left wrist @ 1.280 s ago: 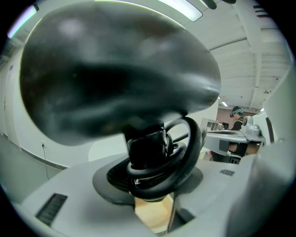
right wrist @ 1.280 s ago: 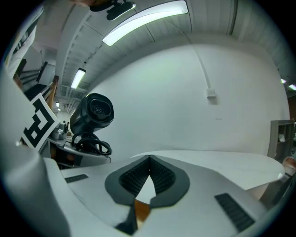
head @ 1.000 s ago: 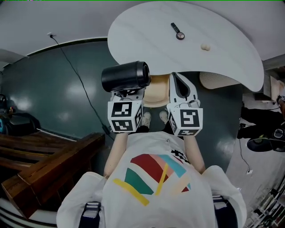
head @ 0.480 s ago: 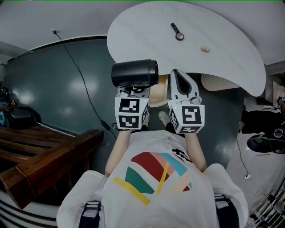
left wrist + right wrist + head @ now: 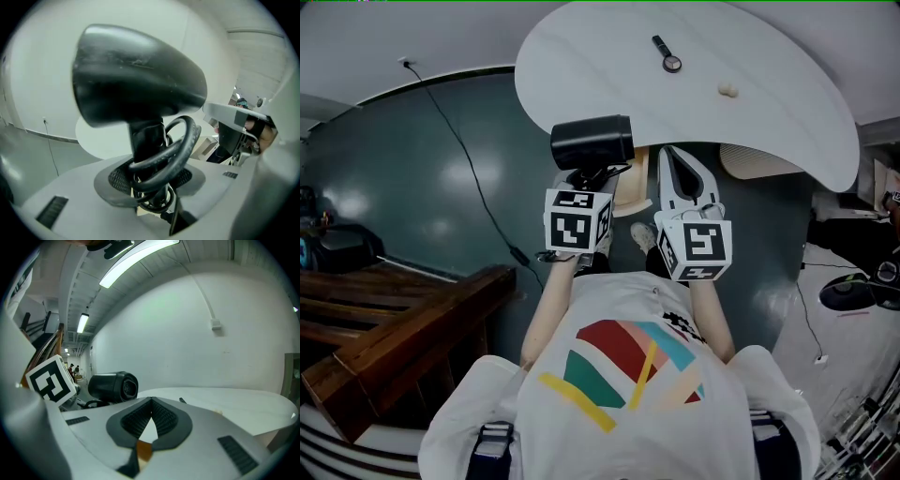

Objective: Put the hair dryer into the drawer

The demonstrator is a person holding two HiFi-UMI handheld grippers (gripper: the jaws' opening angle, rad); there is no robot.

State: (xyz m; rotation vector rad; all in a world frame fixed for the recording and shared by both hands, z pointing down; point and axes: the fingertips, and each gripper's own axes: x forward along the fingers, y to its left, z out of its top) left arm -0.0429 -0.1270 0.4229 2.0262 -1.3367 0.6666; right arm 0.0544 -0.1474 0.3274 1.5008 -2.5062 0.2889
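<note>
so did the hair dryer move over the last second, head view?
Yes. Held in the left gripper, the hair dryer has shifted right along the white table's near edge, away from its left end and slightly closer to the table.

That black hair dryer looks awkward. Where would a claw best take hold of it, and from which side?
Take the hair dryer by its handle, coming from below the barrel. That barrel is fat and round; the handle is slim enough for the left claw, which grips it now. The cord looped round the handle looks pinched in with it.
</note>
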